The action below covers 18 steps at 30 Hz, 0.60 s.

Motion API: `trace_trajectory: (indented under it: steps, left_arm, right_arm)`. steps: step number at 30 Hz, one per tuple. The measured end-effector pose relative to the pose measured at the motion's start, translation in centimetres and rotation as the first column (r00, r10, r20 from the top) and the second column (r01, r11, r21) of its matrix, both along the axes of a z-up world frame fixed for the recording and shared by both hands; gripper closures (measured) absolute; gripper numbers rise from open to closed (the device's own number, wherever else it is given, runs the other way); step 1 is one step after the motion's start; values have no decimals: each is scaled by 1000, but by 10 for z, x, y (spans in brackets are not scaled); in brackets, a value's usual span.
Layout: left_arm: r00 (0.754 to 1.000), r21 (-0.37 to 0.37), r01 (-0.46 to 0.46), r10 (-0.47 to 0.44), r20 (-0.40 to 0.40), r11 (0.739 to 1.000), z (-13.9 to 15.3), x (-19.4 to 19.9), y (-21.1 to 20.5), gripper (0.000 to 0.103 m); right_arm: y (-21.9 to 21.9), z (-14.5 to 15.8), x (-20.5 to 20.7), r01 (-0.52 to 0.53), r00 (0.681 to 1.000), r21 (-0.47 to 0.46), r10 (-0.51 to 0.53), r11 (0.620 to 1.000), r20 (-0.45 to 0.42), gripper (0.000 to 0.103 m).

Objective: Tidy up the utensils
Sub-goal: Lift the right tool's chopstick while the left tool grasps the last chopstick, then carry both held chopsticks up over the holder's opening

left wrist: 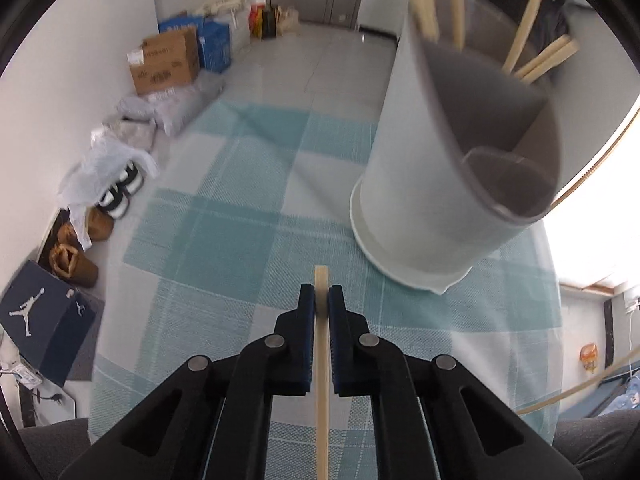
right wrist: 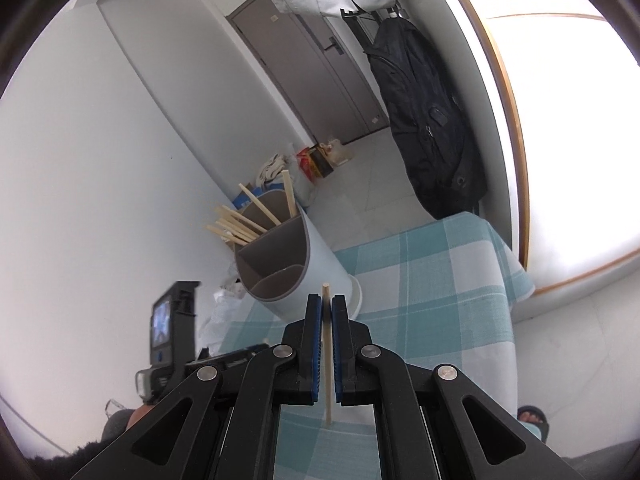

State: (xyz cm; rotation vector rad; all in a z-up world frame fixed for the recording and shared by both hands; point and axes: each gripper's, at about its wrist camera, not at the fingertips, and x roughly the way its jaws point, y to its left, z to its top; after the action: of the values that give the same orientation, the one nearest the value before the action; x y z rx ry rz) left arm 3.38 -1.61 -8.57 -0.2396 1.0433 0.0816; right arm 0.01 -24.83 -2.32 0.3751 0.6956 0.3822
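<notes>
- Tablecloth [left wrist: 224, 216], checked teal and white, covers the table that serves as the work surface.
- Utensil holder [left wrist: 424, 168] stands at the far right of the cloth; dividers split it into compartments, and the far one already takes loose chopsticks [right wrist: 240, 226], probably the sorting target.
- Shoebox [left wrist: 38, 314] on the floor at near left bears a Jumpman logo; print on the cardboard box [left wrist: 166, 62] farther back is unreadable.
- Left gripper [left wrist: 321, 300] is clamped on one chopstick [left wrist: 322, 360], held lengthwise between the pads, likely for dropping end-first.
- Right gripper [right wrist: 327, 308] pinches a second chopstick [right wrist: 327, 360] the same way, near the holder.
</notes>
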Motion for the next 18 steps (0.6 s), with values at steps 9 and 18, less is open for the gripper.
trace_trajectory:
  steps: [9,18]
  left_arm:
    - [970,-67,26,-8,245,997,53,-31,-9,100]
    - [926,-77,76,-41,376,994,81,-41,5,101]
  right_arm:
    - [25,12,-6,-42,998,-55,45,998,54,99]
    - [49,32,-5,-89,990,-106,100,990,102,99]
